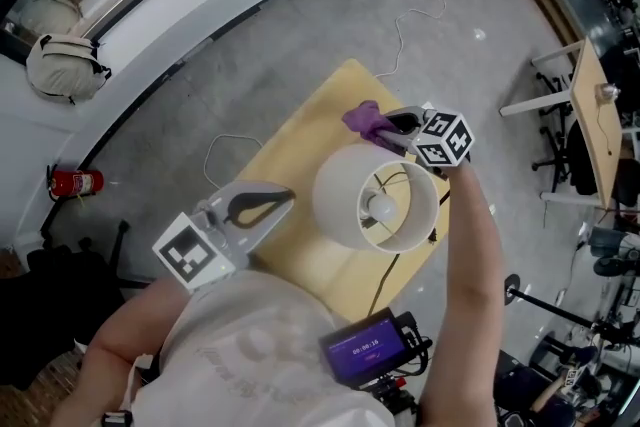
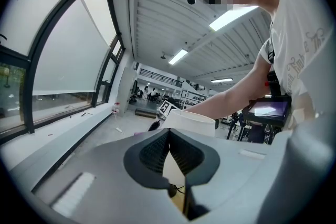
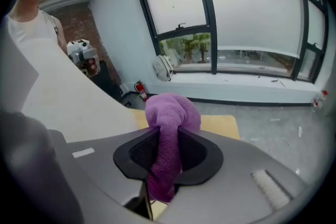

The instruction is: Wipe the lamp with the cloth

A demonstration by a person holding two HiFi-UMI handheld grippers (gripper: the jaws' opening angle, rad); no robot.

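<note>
Your right claw is gripping the purple terry cloth. Its two dark pads are pressing on the cloth's middle, a rounded wad is bulging out past the tips, and a loose tail is hanging back toward the camera. Just left of that wad, the white drum-shaped lampshade is filling the right gripper view; whether cloth and shade are touching cannot be told. From your head camera, this claw is pointing down at the far side of the shade's rim, with the cloth just beyond that rim.

Your left claw is holding nothing. Its jaws are resting together at the tips, and it is lying roughly level just beside the shade's left side, not touching it.

Through the shade's open top a round white bulb is showing. The lamp is standing upright on the pale yellow square bench, and a thin black cord is running from under the shade over the bench's near edge.

Farther out, a thin white cable is trailing across the grey floor. A red fire extinguisher is lying at the foot of the curved white ledge, and a beige backpack is sitting on that ledge.
</note>
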